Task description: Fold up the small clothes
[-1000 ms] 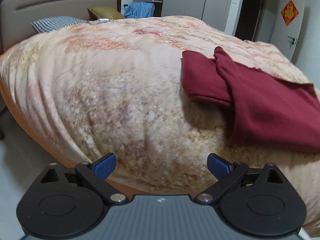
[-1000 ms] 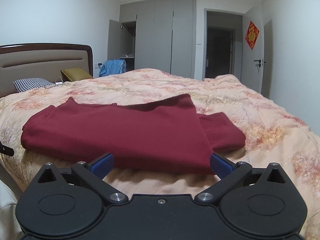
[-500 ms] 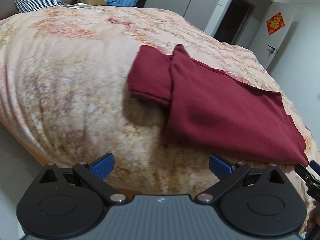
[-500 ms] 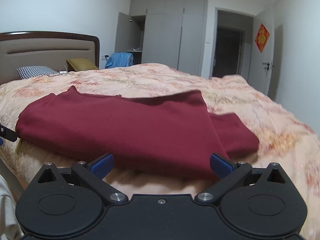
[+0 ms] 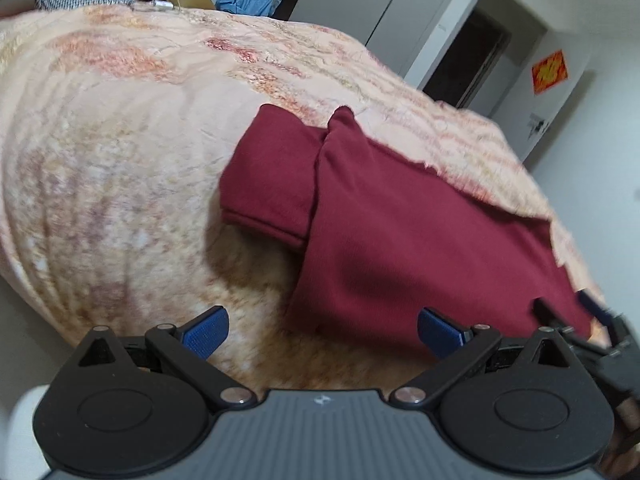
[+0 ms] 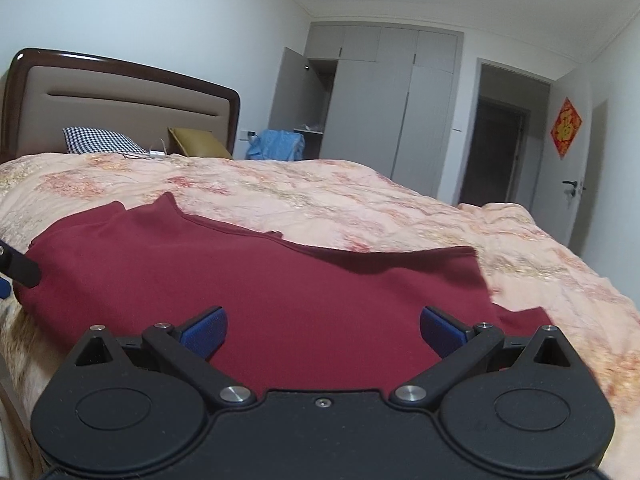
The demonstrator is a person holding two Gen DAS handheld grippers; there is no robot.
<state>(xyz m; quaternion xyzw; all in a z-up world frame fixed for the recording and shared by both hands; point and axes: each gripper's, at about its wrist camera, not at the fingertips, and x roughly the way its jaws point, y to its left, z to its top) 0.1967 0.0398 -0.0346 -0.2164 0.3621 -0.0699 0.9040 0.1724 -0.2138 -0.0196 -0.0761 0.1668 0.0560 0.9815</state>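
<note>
A dark red shirt (image 5: 400,240) lies flat on the peach floral bedspread (image 5: 120,140), one short sleeve (image 5: 272,184) sticking out to the left. My left gripper (image 5: 322,330) is open at the shirt's near left corner, its right pad over the cloth and its left pad over the bedspread. In the right wrist view the same shirt (image 6: 280,280) spreads wide ahead, and my right gripper (image 6: 322,330) is open low over its near edge, nothing between the fingers. The right gripper's tip (image 5: 592,312) shows at the shirt's right corner.
The bed's near edge drops off just below both grippers. A headboard (image 6: 120,112), a checked pillow (image 6: 100,140) and an olive cushion (image 6: 196,142) sit at the far end. A blue garment (image 6: 276,144), a grey wardrobe (image 6: 380,100) and a doorway (image 6: 496,152) lie beyond.
Both grippers have moved closer to the shirt's near edge and stayed open. The left one swung right, toward the shirt; the right one now hangs over the cloth.
</note>
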